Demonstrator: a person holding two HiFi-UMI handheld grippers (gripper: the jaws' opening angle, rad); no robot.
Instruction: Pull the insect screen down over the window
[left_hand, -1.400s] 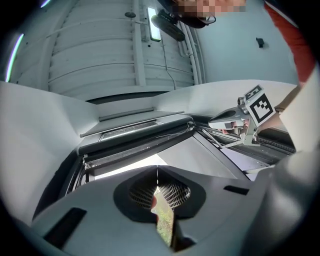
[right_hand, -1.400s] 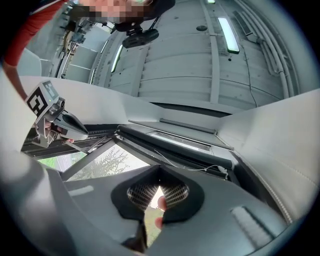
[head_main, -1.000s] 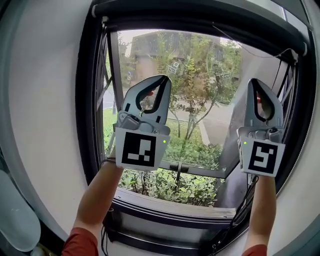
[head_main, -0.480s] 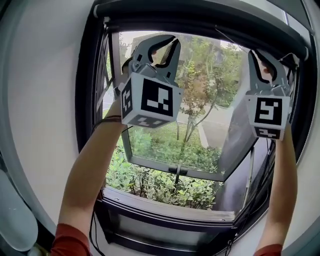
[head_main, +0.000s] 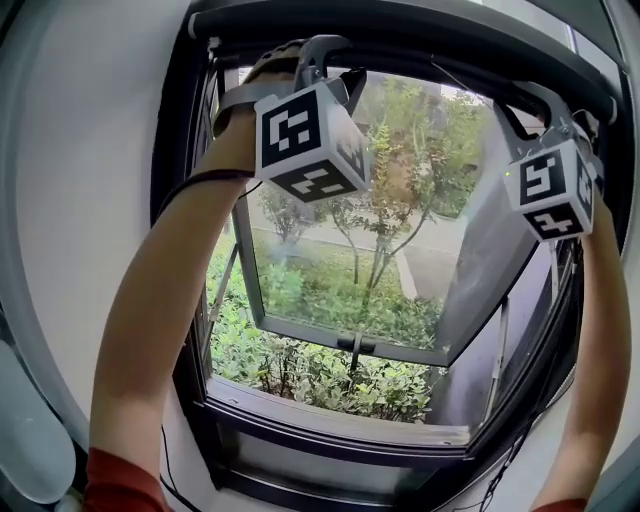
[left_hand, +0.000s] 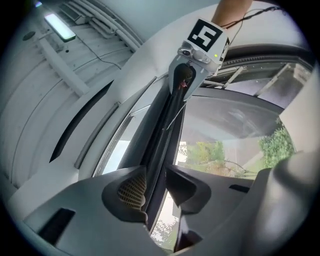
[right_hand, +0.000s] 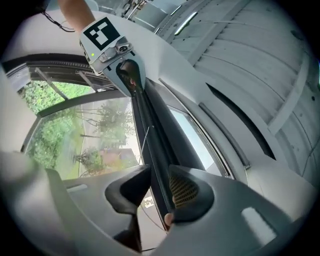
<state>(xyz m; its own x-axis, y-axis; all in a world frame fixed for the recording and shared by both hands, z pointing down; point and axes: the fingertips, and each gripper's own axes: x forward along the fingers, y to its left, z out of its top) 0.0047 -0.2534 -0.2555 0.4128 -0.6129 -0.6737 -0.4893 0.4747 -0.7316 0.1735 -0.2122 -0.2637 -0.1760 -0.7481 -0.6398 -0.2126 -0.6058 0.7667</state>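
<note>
Black screen bar (left_hand: 165, 125) between just-opened jaws of left tool (left_hand: 156, 186), right tool (right_hand: 159, 192); neither clamped

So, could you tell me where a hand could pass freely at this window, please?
Free: the space between the left forearm and right forearm, down to the bare sill. Crowded: the top, where the left gripper and right gripper, fingers just opening, straddle the insect screen's bar.

Bright daylight through the window (head_main: 340, 260) backlights everything for me; edges bend fisheye, corners go black, nearest parts blur
</note>
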